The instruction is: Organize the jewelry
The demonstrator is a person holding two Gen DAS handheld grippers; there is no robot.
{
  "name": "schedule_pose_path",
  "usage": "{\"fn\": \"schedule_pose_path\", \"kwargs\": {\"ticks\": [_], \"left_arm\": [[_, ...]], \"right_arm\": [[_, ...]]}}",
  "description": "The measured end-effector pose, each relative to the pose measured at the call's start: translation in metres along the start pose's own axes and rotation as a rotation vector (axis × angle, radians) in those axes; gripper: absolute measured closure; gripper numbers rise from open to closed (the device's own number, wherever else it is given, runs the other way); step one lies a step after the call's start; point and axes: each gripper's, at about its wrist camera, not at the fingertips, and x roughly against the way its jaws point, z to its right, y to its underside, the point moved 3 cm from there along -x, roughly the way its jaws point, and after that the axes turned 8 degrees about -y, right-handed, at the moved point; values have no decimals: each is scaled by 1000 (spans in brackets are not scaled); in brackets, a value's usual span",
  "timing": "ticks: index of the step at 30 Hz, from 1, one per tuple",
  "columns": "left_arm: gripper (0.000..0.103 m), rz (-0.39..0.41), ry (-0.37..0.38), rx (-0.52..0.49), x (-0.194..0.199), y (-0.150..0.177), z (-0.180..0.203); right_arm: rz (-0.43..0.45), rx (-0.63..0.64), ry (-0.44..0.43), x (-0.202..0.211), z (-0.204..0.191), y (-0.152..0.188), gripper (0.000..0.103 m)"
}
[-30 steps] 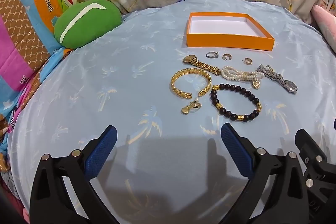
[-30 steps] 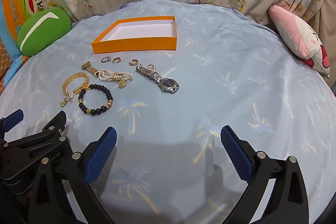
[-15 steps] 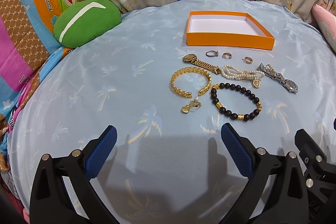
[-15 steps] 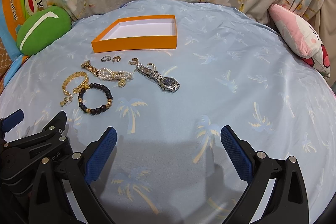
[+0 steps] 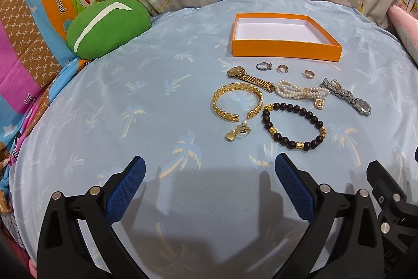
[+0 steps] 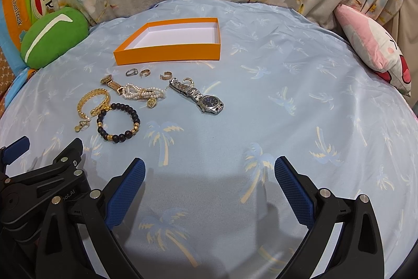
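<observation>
Very little has moved over the last second: in both wrist views the jewelry sits a touch lower and nearer than before, so both grippers have eased slightly forward, and nothing on the cloth has been shifted. The left gripper hangs with its blue pads spread wide and nothing between them, above bare blue cloth just short of the pieces; the right gripper is likewise wide apart and empty, further from them. Nearest the left gripper lie the black bead bracelet and the gold bangle with a small gold charm below it. Beyond them are the gold watch, the pearl bracelet and the silver watch, then three rings in a row; a fourth small ring may rest beside the silver watch band, though it is too small to be sure. The orange box stands empty just behind. The task seems barely begun, with the first pick not yet made.
</observation>
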Motion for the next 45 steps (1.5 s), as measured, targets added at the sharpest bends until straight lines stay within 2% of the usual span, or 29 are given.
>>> {"fn": "schedule_pose_path", "kwargs": {"ticks": [45], "left_arm": [[6,13,8,10,5,5,0]], "right_arm": [[12,-5,1,5,4,-3,5]]}}
